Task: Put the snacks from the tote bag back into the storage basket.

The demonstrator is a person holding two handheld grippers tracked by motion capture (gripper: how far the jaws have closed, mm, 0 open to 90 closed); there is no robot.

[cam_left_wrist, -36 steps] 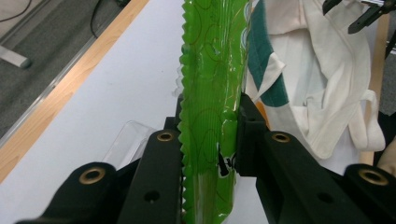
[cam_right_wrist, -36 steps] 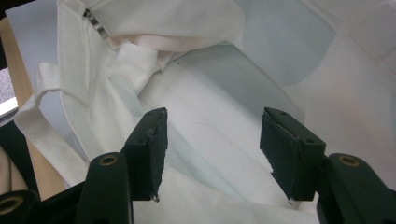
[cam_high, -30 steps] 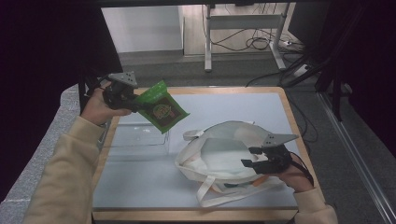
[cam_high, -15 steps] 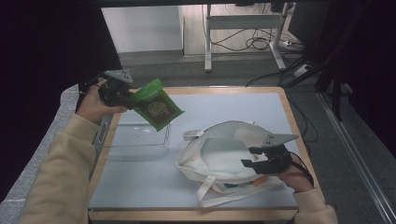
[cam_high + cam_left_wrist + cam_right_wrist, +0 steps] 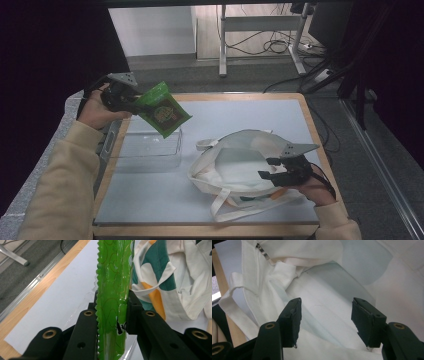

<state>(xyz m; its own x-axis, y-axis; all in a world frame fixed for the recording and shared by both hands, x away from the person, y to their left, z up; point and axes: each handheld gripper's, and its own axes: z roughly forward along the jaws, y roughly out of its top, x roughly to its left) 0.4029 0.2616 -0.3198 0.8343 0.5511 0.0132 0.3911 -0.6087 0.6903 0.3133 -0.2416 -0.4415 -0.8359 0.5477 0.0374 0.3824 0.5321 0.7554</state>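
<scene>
A: In the high view, where is the green packet (image 5: 163,110)?
B: Upper left of the frame, off the table (image 5: 200,212), clamped in the left gripper (image 5: 134,104) above the clear plastic tray (image 5: 147,150). The white cloth bag (image 5: 240,165) lies at lower centre right, mouth gaping, with the right gripper (image 5: 267,169) at its lower right rim.

A: And the left gripper view?
B: The green packet (image 5: 113,290) stands edge-on up the middle of the frame, both jaws pressed against its sides. The left gripper (image 5: 111,315) is clamped on it. The bag (image 5: 180,277), showing teal and orange patches, sits at the upper right.

A: The right gripper view?
B: The right gripper (image 5: 325,312) has its jaws apart at the bottom of the frame, nothing pinched between them. White bag (image 5: 317,290) fabric lies beyond them, a strap looping at the left.
</scene>
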